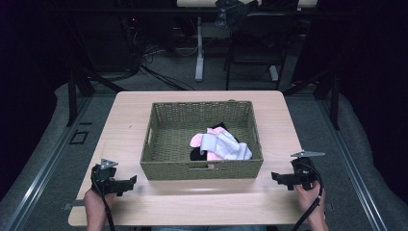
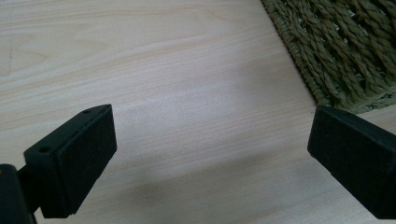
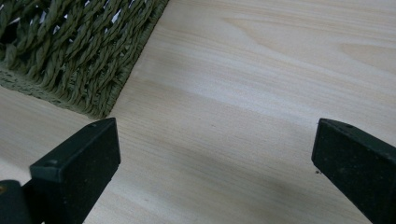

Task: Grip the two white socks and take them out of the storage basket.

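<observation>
Standing wide apart over bare table (image 1: 125,122), the jaws of the left gripper (image 2: 210,154) and right gripper (image 3: 215,163) hold nothing; between them sits the woven basket (image 1: 202,118) with socks (image 1: 219,144) inside.

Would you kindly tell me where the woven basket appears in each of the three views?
High view: the basket sits mid-table, with socks inside, between the two grippers.
Left gripper view: its corner fills the upper right.
Right gripper view: its corner fills the upper left.
Shared landmark: the pale wooden table, on which the basket rests in all three views.
</observation>
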`<state>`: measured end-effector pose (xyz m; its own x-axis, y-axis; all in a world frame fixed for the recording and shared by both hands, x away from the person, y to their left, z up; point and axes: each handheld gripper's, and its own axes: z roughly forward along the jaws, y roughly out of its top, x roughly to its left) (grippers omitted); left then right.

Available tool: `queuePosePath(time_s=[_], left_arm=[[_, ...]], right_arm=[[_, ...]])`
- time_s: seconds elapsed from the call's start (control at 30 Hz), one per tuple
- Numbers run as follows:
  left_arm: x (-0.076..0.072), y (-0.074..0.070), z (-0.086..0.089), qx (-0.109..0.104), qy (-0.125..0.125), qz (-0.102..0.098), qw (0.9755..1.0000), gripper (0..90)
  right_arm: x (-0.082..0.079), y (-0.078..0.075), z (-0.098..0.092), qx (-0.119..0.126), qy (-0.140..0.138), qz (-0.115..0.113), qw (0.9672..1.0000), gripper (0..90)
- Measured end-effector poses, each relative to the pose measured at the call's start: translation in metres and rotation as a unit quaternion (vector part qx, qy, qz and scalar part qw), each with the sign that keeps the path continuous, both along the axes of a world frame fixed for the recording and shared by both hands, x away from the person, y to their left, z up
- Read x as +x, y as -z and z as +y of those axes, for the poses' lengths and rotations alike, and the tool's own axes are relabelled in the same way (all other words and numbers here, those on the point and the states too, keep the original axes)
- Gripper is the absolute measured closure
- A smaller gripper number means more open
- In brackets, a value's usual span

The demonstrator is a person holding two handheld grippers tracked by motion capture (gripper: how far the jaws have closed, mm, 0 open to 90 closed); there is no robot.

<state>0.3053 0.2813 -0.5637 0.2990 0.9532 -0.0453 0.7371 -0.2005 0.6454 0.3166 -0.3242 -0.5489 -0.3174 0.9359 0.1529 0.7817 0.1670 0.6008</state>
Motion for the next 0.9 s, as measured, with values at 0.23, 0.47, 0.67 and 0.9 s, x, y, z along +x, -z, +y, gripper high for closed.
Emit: queuePosePath(time_s=[0.23,0.47,0.67,0.9], left_arm=[[-0.0013,-0.0007,0.0008,-0.004,-0.001,-0.002,1.0,1.4],[-0.0007,-0.0006,0.0007,-0.003,0.0,0.0,1.0,1.3],[-0.0009,-0.0006,0.0006,-0.004,0.0,-0.002,1.0,1.4],[-0.0006,0.0,0.001,-0.005,-0.003,-0.003,1.0,1.4]], right_arm=[[-0.0008,-0.0008,0.0026,-0.002,-0.001,0.0,1.0,0.6],[-0.001,-0.0009,0.0022,-0.002,-0.006,0.0,1.0,1.1],[-0.0031,-0.0026,0.0027,0.003,-0.005,0.0,1.0,0.9],[-0.003,-0.0091,0.0044,0.006,-0.009,-0.005,0.9999,0.0]])
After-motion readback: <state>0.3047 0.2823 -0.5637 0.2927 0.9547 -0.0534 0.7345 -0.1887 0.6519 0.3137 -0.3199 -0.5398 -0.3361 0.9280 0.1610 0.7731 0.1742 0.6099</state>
